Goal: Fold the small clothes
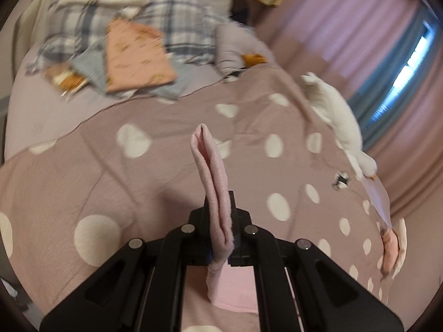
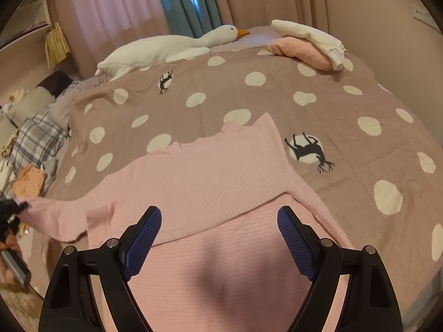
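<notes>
Pink curtains [image 2: 110, 8] and a teal one [image 2: 188, 2] hang behind a bed covered by a mauve bedspread [image 2: 346, 144] with white dots and 2 black deer prints. On that spread, a pink ribbed sweater [image 2: 210, 177] lies flat, filling the right wrist view from 6 o'clock up to the centre, its lower part folded over the body.

Over it, the right gripper [image 2: 219, 238] hovers with its blue-padded jaws spread wide and nothing between them. At 9 o'clock in the same view, the left gripper [image 2: 11, 210] has 1 sleeve [image 2: 52, 215] raised off the bed. Seen from the left wrist, this left gripper's jaws are pressed together, pinching the doubled sleeve cuff, which stands up past the fingertips toward 12 o'clock.

A white plush goose [image 2: 166, 47] lies along the far edge at 11 o'clock. Folded white and pink clothes [image 2: 310, 44] sit stacked at 1 o'clock. Plaid bedding [image 1: 177, 19] and an orange cloth [image 1: 135, 55] lie at 11 o'clock in the left wrist view.
</notes>
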`<state>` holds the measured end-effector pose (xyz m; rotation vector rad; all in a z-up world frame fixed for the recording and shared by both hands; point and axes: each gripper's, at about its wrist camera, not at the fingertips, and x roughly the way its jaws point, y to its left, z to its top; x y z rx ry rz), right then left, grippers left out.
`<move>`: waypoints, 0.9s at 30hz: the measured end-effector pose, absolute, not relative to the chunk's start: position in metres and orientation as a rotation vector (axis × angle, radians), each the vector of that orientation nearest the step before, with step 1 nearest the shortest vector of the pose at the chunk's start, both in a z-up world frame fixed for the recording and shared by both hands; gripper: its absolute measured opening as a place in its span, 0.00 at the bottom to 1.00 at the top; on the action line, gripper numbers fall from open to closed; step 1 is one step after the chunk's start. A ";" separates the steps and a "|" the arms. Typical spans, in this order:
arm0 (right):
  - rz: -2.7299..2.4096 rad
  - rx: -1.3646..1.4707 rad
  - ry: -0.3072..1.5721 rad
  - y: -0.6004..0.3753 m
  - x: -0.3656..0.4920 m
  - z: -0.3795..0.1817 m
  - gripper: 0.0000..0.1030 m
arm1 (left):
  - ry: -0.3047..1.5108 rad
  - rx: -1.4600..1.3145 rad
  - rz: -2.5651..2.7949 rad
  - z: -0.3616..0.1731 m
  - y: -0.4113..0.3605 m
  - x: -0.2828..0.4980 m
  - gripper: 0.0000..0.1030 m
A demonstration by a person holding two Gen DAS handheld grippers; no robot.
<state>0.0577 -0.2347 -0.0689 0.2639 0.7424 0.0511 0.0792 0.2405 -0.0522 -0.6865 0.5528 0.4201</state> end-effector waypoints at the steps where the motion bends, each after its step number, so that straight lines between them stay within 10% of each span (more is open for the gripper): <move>1: 0.050 0.266 0.741 -0.235 0.057 -0.069 0.83 | 0.554 -0.671 0.409 -0.048 0.235 0.081 0.05; 27: -0.013 0.335 0.752 -0.270 0.046 -0.083 0.83 | 0.828 -0.284 -0.080 -0.071 0.008 0.154 0.06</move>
